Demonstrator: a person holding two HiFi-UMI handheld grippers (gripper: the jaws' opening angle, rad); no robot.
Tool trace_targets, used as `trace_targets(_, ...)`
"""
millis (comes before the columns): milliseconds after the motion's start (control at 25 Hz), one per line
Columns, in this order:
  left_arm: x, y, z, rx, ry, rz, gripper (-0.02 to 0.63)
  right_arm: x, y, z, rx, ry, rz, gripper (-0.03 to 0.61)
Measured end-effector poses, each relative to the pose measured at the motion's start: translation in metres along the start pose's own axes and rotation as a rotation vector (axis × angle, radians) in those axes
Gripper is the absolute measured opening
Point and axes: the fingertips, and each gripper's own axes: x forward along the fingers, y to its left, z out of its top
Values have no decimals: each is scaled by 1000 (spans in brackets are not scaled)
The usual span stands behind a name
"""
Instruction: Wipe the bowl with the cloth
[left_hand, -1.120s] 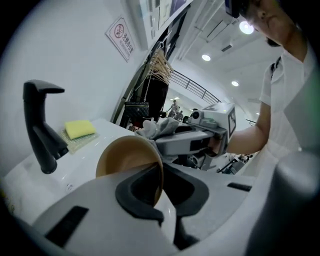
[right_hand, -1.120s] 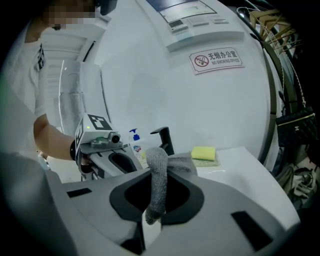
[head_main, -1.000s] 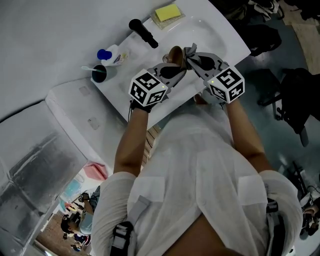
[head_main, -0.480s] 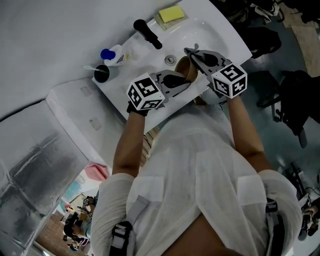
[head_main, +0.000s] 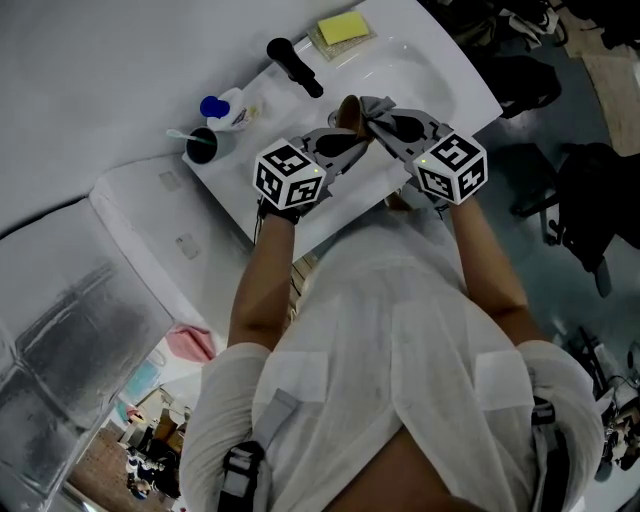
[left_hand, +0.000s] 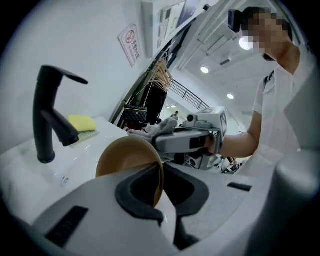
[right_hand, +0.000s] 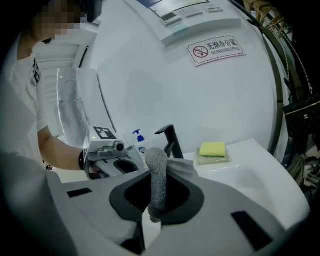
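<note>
Jaws clenched both sides: left gripper (left_hand: 159, 197) pinches bowl (left_hand: 125, 155) rim, right gripper (right_hand: 150, 212) grips cloth (right_hand: 156, 175), meeting upper centre over sink (head_main: 430, 70); wiping seemingly underway, unfinished.

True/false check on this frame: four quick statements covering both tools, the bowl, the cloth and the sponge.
1. The left tool grips the bowl by its rim. True.
2. The right tool is empty. False: it is shut on the cloth.
3. The sponge lies inside the bowl. False: it sits on the sink edge, near the faucet.
4. The faucet is black. True.
</note>
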Motion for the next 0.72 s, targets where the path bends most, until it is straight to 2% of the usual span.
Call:
trace_targets(200, 0, 8, 3, -57, -49, 23, 18, -2, 22, -10, 1, 41, 94, 40)
trace_targets(320, 2, 0, 3, -56, -48, 1, 18, -6, 21, -10, -7, 26, 88, 40)
trace_targets(440, 2, -9, 4, -14, -33, -16, 18, -12, 15, -4, 5, -6, 77, 40)
trace_targets(720, 4, -46, 0, 57, -9, -173, 21, -19, -13, 1, 76, -41, 12, 40)
